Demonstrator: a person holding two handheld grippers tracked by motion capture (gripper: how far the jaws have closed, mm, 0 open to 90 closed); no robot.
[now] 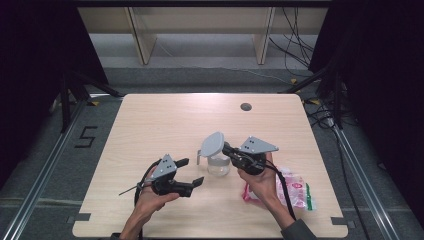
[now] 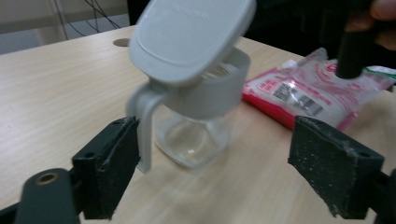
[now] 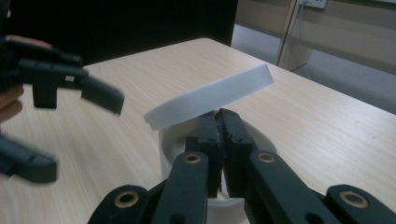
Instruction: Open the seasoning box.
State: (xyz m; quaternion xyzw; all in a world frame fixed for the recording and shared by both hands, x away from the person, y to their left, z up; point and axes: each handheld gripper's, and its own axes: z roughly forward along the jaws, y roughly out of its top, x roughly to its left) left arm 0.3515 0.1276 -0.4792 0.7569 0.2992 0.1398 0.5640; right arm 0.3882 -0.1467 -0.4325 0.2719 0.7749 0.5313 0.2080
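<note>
One jar (image 1: 218,165) stands upright near mid-table (image 1: 165,120), long axis vertical, clear glass body with a grey collar. Its handle (image 2: 145,126) sticks out toward the left side of the table in the high view and runs down the jar's side.

One lid (image 1: 212,144), grey, tilted up off the collar: the edge on the handle side is raised, the far edge sits low toward the right gripper (image 1: 231,150). Right gripper's jaws are clenched together at the lid's edge; in the right gripper view the pad tips meet just under the lid (image 3: 210,95), so whether they pinch a tab or the rim itself I can't tell.

Left gripper (image 1: 192,172) is apart from the jar, jaws released and spread wide, nothing between the pads; handle sits just beside one pad in the left gripper view.

One pink and white bag (image 1: 295,190) lies flat near the right edge of the table, partly hidden behind the right hand (image 1: 262,182) and cable. Print on it unreadable. Left gripper shows blurred in the right gripper view.
</note>
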